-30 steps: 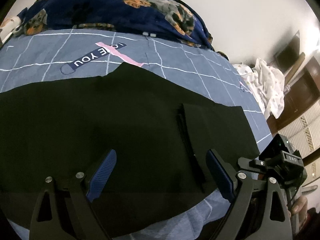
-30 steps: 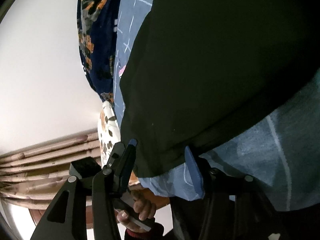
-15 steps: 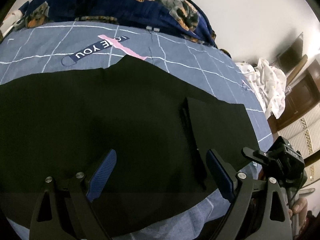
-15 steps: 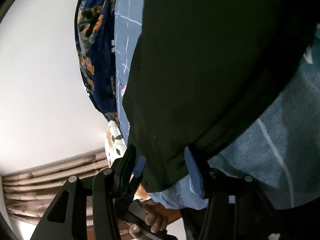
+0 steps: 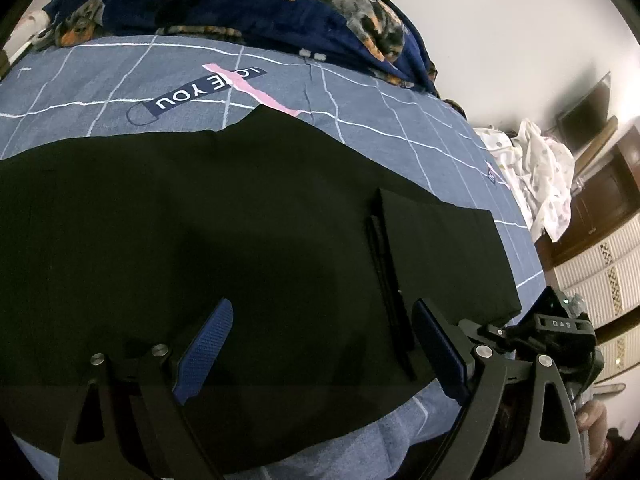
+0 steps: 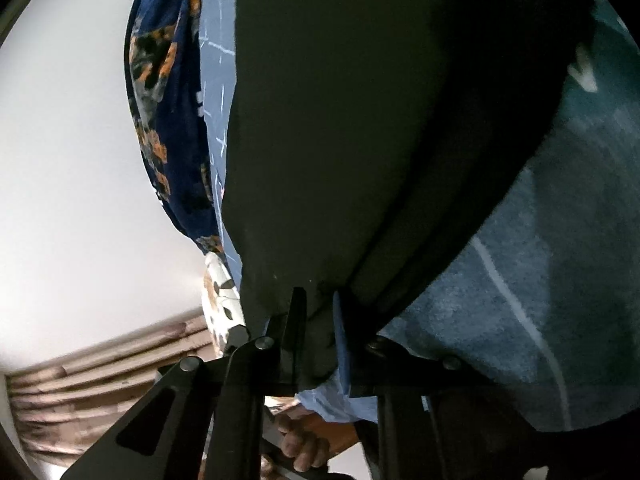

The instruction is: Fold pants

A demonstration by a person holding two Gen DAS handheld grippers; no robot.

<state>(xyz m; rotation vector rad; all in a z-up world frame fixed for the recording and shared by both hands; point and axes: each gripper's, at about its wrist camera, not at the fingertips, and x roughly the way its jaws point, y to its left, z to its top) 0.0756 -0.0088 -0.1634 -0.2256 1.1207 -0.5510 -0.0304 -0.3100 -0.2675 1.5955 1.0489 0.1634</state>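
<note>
White wall backed the left wrist view, with a dog-print navy blanket [image 5: 248, 4] bunched along the far edge of a bed. Its blue-grey grid-pattern sheet [image 5: 120, 80] carried an "I LOVE YOU" print. Black pants [image 5: 192, 240] lay flat across the sheet, one end folded over at the right into a doubled panel [image 5: 444, 256]. The left gripper [image 5: 320, 352] hung over the near part of the pants, its jaws set wide with nothing between them. White patterned cloth [image 5: 536, 172] lay heaped at far right, near dark wooden furniture [image 5: 600, 196]. The right gripper's body showed at the near right edge of the pants.

Wall and pleated curtains [image 6: 80, 380] filled the left of the right wrist view. The right gripper [image 6: 320, 332] had its jaws drawn narrow, pinching the near edge of the pants [image 6: 380, 120]. Sheet [image 6: 540, 300] showed to the right, the blanket [image 6: 168, 100] to the left.
</note>
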